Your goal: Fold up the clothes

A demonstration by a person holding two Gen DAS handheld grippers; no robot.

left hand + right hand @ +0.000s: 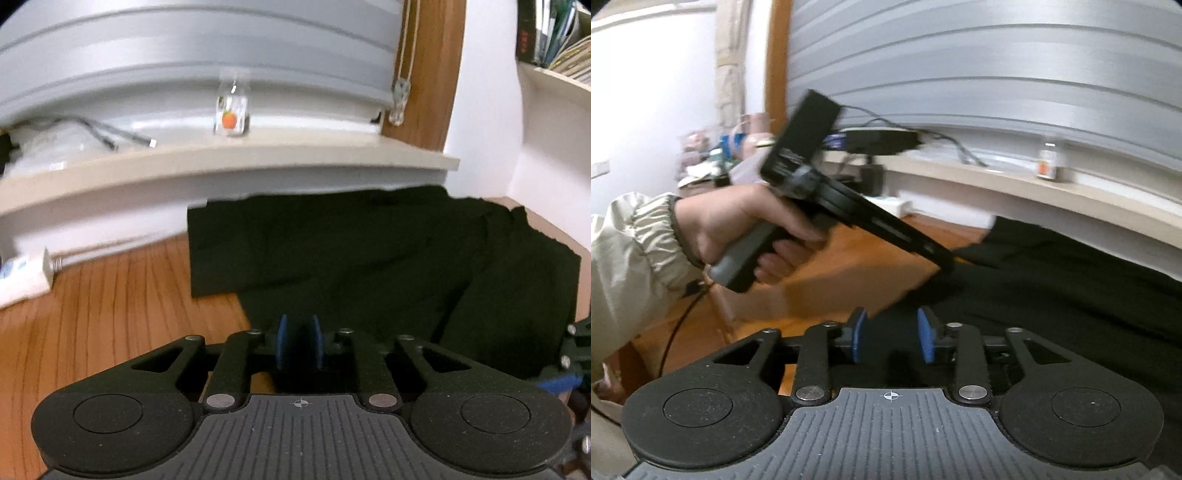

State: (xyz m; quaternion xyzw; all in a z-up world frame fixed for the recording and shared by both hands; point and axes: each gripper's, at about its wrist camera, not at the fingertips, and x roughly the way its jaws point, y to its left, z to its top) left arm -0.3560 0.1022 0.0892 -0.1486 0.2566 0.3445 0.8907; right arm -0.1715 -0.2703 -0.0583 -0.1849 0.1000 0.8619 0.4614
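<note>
Dark garment [388, 258] lies spread on the wooden tabletop [110, 314] right ahead of my fingers; left gripper [298, 345] looks to be pinching a fold; right gripper [893, 338] fingers spread over cloth, nothing pinched.

wrist views, close, sharing garment [369, 258] (dark)

Our right gripper [892, 334] hovers over the dark garment [1071, 295] on the wooden table [849, 273], its blue pads [926, 334] apart with black cloth showing between them (whether they pinch it, we cannot tell). Our left hand [746, 229] holds the left gripper [947, 258], its tip at the garment's edge.
</note>
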